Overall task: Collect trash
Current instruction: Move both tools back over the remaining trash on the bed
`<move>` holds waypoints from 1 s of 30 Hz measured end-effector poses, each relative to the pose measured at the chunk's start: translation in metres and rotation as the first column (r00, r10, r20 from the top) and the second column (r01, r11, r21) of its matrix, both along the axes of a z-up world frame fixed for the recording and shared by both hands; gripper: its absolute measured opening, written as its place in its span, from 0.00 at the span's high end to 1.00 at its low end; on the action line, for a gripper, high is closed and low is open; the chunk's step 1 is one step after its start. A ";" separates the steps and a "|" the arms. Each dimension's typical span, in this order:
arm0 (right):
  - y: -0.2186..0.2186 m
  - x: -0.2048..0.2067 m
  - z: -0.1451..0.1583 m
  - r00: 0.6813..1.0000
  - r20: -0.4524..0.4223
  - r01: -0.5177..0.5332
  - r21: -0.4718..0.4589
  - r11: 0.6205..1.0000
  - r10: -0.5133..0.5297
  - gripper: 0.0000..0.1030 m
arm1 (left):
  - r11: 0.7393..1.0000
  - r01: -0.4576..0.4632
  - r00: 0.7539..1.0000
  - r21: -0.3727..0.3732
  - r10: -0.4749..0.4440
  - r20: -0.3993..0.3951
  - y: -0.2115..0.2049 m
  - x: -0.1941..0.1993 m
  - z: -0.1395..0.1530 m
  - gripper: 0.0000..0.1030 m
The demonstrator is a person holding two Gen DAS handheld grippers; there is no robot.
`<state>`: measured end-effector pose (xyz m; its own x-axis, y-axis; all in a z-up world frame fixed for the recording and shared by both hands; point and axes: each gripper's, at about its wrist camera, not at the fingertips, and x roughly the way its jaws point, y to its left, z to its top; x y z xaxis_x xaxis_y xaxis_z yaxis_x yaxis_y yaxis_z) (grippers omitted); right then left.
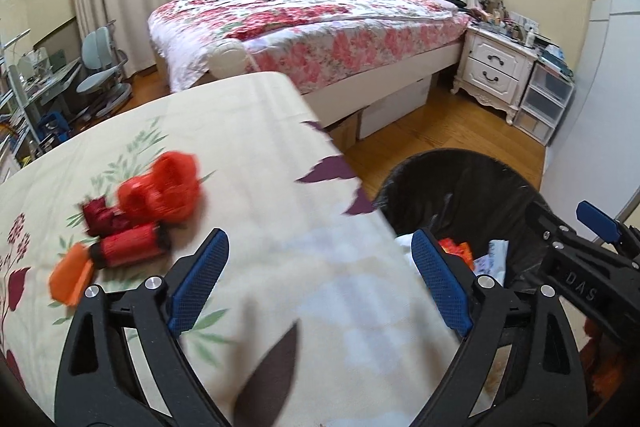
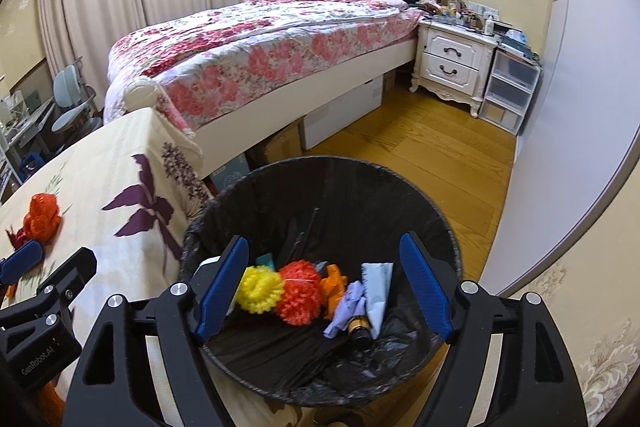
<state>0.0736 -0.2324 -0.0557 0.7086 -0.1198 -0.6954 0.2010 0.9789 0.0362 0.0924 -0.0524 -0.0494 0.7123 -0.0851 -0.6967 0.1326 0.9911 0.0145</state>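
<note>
A black-lined trash bin (image 2: 420, 203) stands on the floor beside a cloth-covered table (image 1: 248, 131). In it lie a yellow mesh ball (image 2: 260, 287), a red-orange mesh ball (image 2: 300, 293), orange scraps, pale blue wrappers (image 2: 372, 283) and a small brown bottle (image 2: 358, 331). My right gripper (image 2: 324, 289) is open and empty above the bin's mouth. On the table lie a red mesh scrap (image 1: 168, 189), dark red rolled pieces (image 1: 128, 247) and an orange piece (image 1: 70, 275). My left gripper (image 1: 320, 283) is open and empty over the table's edge, right of that trash.
A bed with a floral quilt (image 1: 312, 23) stands behind the table. A white nightstand (image 1: 492, 67) and plastic drawers (image 1: 544, 103) stand at the far right. A desk and blue chair (image 1: 100, 67) stand at the left. Wooden floor (image 2: 420, 147) lies behind the bin.
</note>
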 end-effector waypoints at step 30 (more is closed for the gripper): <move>0.213 0.029 0.018 0.901 -0.015 -0.434 0.012 0.901 0.434 0.26 | 0.914 -0.407 0.913 0.001 0.406 -0.026 0.230 -0.064 0.003 0.12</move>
